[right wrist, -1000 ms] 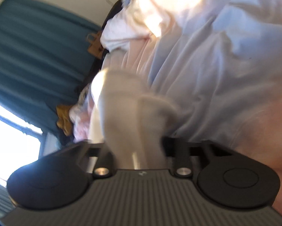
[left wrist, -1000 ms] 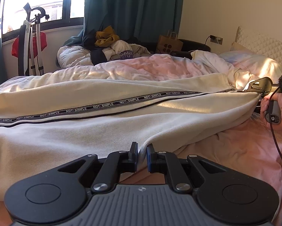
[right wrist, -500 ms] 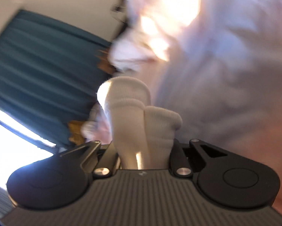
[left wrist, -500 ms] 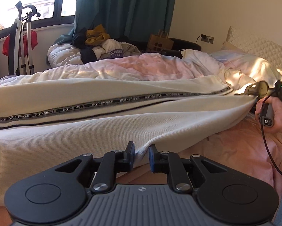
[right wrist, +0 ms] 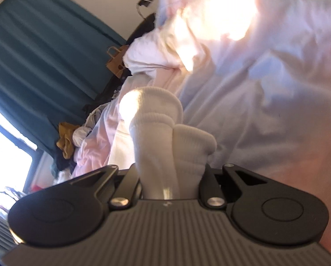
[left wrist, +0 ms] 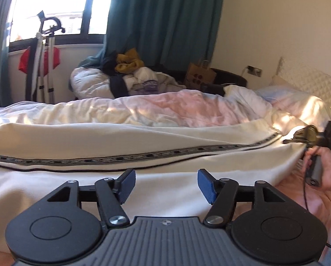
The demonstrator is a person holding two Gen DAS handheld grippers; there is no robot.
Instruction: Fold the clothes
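Observation:
A cream garment [left wrist: 143, 141] with a black lettered stripe [left wrist: 165, 153] lies stretched across the bed. My left gripper [left wrist: 166, 186] is open and empty just above its near edge, blue pads apart. My right gripper [left wrist: 298, 138] shows at the far right in the left wrist view, held in a hand, at the garment's right end. In the right wrist view my right gripper [right wrist: 169, 173] is shut on bunched ribbed cream cloth [right wrist: 156, 119] of the garment; its fingertips are hidden by the cloth.
A pink and white duvet [left wrist: 165, 108] covers the bed behind the garment. A pile of clothes [left wrist: 130, 75] lies near the teal curtain [left wrist: 165, 22]. A brown paper bag [left wrist: 200, 75] and a quilted headboard [left wrist: 311, 82] are at the right.
My left gripper has opened and let go of the garment's near edge, which now lies on the bed. The right gripper still holds its end of the garment.

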